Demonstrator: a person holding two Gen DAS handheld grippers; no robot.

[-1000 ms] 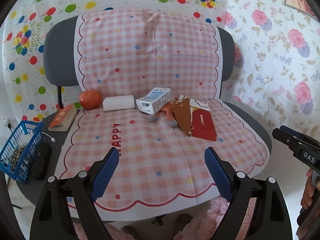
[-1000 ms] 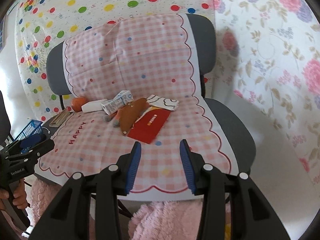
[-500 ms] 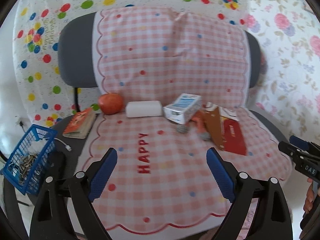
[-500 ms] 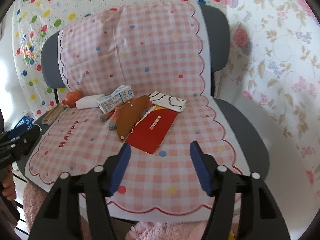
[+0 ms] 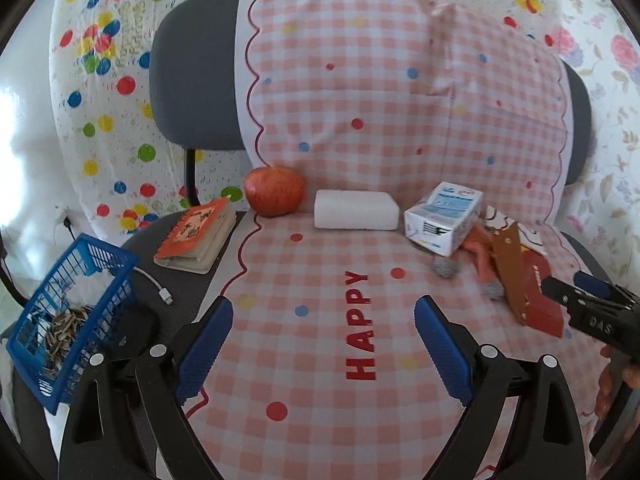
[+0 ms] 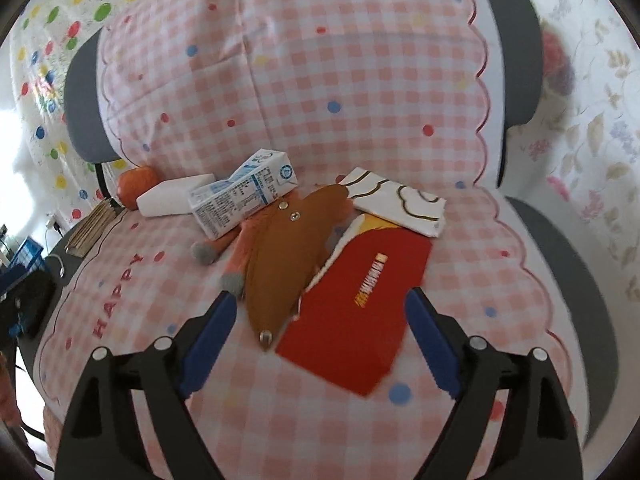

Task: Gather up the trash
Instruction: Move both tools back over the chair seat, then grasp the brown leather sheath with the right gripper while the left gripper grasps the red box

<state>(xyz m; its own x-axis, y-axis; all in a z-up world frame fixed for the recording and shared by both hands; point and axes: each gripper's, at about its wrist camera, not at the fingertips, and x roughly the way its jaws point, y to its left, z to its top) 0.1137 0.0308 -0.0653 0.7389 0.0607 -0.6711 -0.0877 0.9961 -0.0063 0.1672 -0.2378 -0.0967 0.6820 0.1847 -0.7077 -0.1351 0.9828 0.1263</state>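
Pink checked cloth over grey chair, both tongs apart, right tongs opening, empty.

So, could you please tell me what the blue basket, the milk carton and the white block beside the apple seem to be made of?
The blue basket looks like moulded plastic: thin, evenly spaced glossy bars. The milk carton appears to be coated paperboard, with sharp folded edges and smooth printed faces. The white block is probably foam or sponge, with a matte, faintly grainy surface and soft corners, though the pictures leave that open.
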